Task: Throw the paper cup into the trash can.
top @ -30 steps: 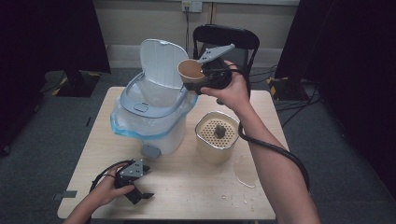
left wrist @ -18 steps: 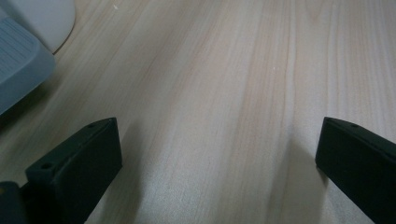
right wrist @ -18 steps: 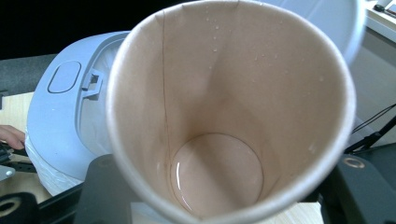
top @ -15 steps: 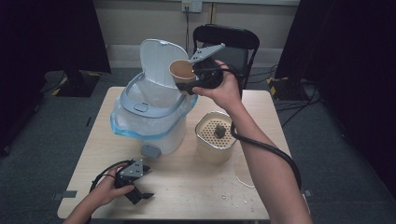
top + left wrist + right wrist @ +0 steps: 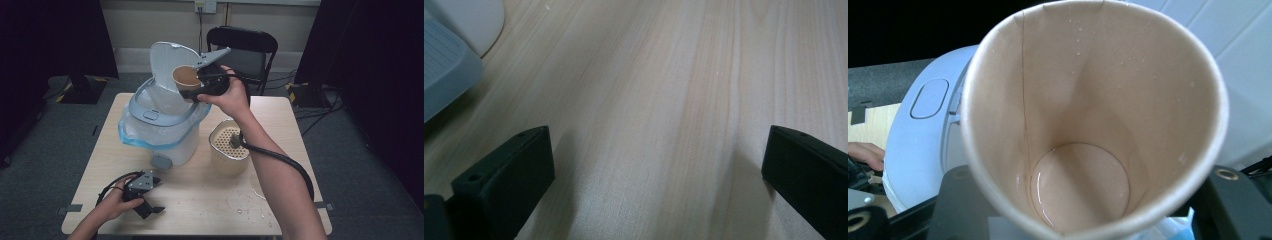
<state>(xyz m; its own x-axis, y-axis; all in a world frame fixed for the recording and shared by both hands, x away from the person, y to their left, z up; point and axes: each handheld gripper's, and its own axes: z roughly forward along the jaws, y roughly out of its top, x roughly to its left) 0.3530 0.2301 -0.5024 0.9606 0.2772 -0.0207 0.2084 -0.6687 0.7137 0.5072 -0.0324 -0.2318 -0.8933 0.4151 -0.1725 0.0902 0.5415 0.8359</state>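
A brown paper cup (image 5: 186,77) is clamped in my right gripper (image 5: 194,84) and lies tilted on its side, mouth toward the left, above the open white bin (image 5: 165,140). The bin has a blue bag liner, and its lid (image 5: 167,57) stands raised behind the cup. In the right gripper view the cup (image 5: 1088,115) is squeezed oval between the jaws, with a thin film of liquid at its bottom and droplets on its wall. My left gripper (image 5: 156,196) rests on the table (image 5: 200,200) near the front left, open, with bare wood between its jaws (image 5: 656,165).
A cream container with a perforated insert (image 5: 229,145) stands right of the bin, under my right forearm. Water drops (image 5: 252,210) lie on the table near the front right. A black chair (image 5: 242,47) stands behind the table. The bin's pedal (image 5: 161,161) faces the front.
My right hand has carried the cup leftward, from beside the lid to over the bin's opening. The left gripper has stayed put.
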